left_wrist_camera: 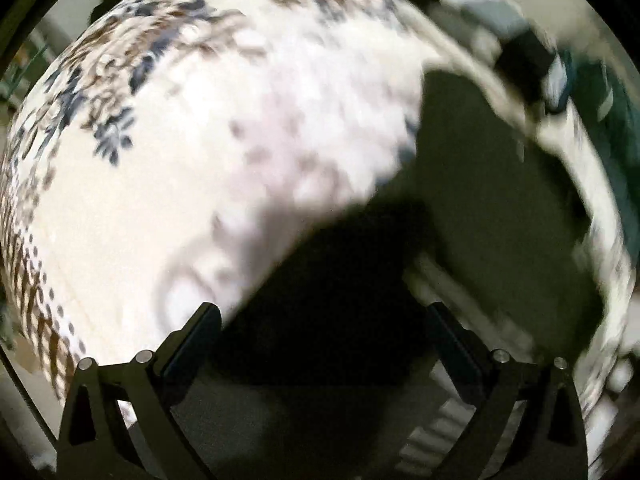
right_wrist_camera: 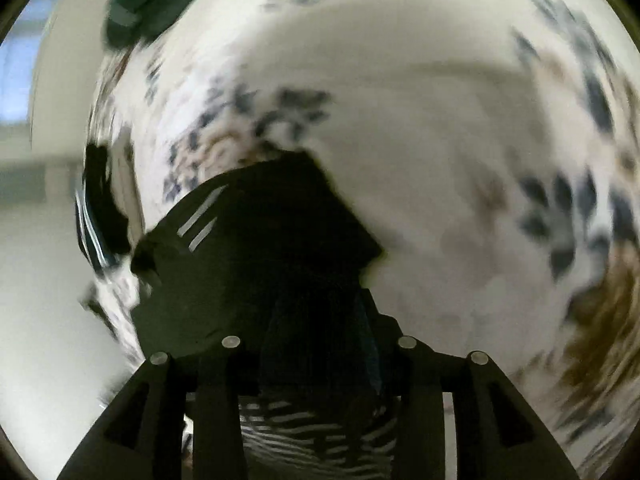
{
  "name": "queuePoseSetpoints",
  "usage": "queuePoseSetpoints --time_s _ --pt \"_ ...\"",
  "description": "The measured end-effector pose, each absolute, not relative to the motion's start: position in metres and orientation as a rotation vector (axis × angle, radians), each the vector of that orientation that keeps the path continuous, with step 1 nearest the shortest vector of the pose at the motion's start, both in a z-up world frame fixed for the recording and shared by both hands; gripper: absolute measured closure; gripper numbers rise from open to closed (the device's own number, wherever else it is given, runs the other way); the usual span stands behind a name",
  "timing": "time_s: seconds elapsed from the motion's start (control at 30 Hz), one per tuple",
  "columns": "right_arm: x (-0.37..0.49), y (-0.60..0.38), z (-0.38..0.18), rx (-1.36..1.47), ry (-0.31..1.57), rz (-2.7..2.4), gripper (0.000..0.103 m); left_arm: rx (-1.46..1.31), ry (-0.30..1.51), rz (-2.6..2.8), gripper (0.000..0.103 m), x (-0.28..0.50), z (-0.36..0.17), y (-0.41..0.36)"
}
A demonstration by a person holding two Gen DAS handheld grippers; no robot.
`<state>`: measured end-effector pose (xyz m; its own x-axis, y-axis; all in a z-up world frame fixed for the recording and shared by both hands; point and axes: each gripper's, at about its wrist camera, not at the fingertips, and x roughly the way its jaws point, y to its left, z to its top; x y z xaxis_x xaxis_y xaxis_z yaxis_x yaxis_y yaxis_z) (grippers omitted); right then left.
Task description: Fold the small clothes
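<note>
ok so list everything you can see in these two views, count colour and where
dark garment: one, near black with two pale stripes, lying on the bedspread right in front of both grippers; blurred
bedspread: one, cream with blue and brown leaf print, filling most of both views
green cloth: one, dark green with a pale band, at the far edge of the bedspread; too blurred to say what it is
striped fabric: one patch, pale and dark stripes, low in the right wrist view under the gripper; cannot tell what it belongs to
left gripper: one, black, jaws wide apart over the dark garment
right gripper: one, black, jaws close together with dark cloth between them
</note>
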<state>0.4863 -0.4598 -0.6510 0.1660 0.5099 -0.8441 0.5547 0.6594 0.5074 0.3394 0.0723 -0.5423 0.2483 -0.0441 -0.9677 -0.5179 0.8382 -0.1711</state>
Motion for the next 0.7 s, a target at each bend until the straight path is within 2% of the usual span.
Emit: queuePoseSetpoints --time_s 0.17,0.2,0.23,0.27,0.3,0.33,0.37,0.4,0.57,0.67,0.7 --pt "0.477 -0.448 -0.68 1.09 1.436 -0.033 0.064 -0.695 1.236 0.312 0.001 0.386 -0.554 0.096" --pt "0.483 -0.442 -0.685 1.1 1.431 -0.03 0.064 -0.701 1.245 0.304 0.008 0.396 -0.562 0.098" --pt "0.488 -0.436 -0.689 1.099 1.429 -0.033 0.064 -0.698 1.257 0.299 0.016 0.405 -0.567 0.097" --pt "0.495 -0.429 -0.693 1.095 1.427 -0.035 0.064 -0.697 1.275 0.29 0.037 0.411 -0.573 0.092" --pt "0.501 -0.42 -0.696 1.084 1.422 -0.042 0.064 -0.704 1.282 0.266 0.067 0.417 -0.579 0.09" --pt "0.504 -0.412 -0.696 1.064 1.411 -0.065 0.074 -0.71 1.28 0.239 0.082 0.419 -0.583 0.089" --pt "0.508 -0.406 -0.692 1.047 1.399 -0.074 0.09 -0.718 1.274 0.219 0.093 0.42 -0.583 0.088" --pt "0.51 -0.4 -0.685 1.008 1.392 -0.098 0.095 -0.715 1.262 0.211 0.094 0.419 -0.58 0.087" --pt "0.48 -0.39 -0.632 0.978 1.33 -0.134 0.096 -0.796 1.231 0.169 0.096 0.4 -0.574 0.096" --pt "0.469 -0.375 -0.638 0.844 1.53 -0.186 0.094 -0.833 1.235 0.138 0.096 0.394 -0.575 0.102" --pt "0.47 -0.369 -0.643 0.811 1.607 -0.193 0.089 -0.849 1.237 0.131 0.096 0.395 -0.576 0.104"
